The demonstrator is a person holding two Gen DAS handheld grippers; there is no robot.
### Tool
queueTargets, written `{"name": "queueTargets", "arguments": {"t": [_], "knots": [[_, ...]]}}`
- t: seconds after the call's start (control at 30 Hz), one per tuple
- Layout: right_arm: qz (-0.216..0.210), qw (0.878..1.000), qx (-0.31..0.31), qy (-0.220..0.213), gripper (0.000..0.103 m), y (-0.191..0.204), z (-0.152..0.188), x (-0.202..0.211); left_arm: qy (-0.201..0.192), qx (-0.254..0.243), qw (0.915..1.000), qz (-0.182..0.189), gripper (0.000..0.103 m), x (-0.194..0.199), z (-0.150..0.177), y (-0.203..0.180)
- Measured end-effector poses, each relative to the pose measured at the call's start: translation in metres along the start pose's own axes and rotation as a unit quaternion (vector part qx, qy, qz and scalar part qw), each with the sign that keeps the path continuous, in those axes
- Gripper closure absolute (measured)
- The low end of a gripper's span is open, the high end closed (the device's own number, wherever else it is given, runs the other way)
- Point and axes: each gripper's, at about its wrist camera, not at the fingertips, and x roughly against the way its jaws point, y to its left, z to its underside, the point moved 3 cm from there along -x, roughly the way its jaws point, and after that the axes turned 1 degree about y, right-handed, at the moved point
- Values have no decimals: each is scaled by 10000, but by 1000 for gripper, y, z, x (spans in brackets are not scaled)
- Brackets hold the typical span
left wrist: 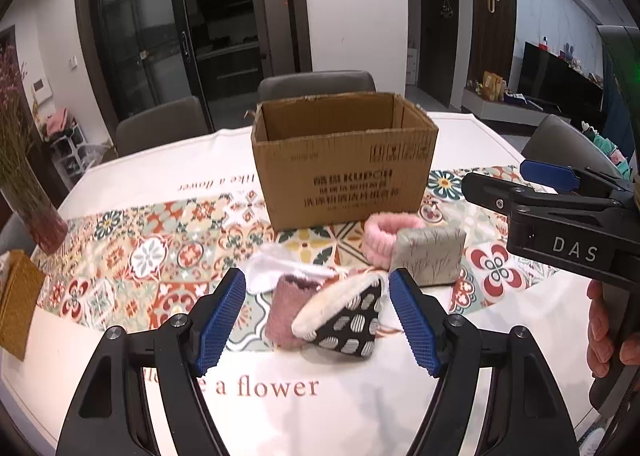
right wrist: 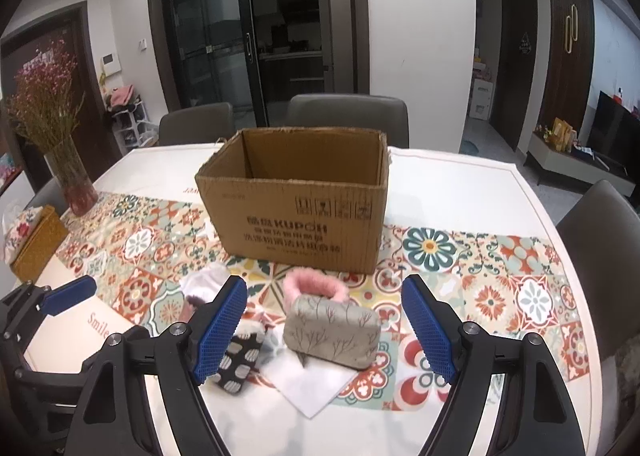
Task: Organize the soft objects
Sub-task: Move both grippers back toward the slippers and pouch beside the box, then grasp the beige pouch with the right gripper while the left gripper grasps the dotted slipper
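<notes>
Ahead of both tools, the cardboard box (right wrist: pixel 296 211) reads "KUPOH", upside down. The left tool (left wrist: pixel 318 320) gapes, empty, around the dotted black pouch (left wrist: pixel 348 320), whose long axis runs leftward. The right tool (right wrist: pixel 324 330) gapes around the grey cushion (right wrist: pixel 332 330) lying crosswise on the bench (right wrist: pixel 460 191).

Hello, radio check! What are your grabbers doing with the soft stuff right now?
Left tool open, empty, over black spotted pouch. Right tool open, empty, facing grey pouch. Cardboard box behind, path clear.
</notes>
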Motion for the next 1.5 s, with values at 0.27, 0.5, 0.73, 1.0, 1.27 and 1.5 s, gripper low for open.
{"name": "queueTargets", "arguments": {"t": [0.27,0.5,0.73,1.0,1.27,1.5], "knots": [[-35,9998,-13,192,23,2,19,-9,148,237,9996,12,29,-7,19,1],[-58,9992,-61,387,23,2,33,-21,290,488,9983,130,29,-18,35,1],[17,9984,-89,558,23,-4,46,-36,321,189,9993,66,29,-33,40,-6],[34,9977,-158,663,23,-17,53,-52,309,-223,9992,104,30,-50,35,-18],[-60,9966,-139,812,23,-30,53,-76,355,-638,9973,48,30,-70,24,-33],[-161,9952,-25,966,23,-40,52,-94,461,-810,9956,48,32,-85,20,-44]]}}
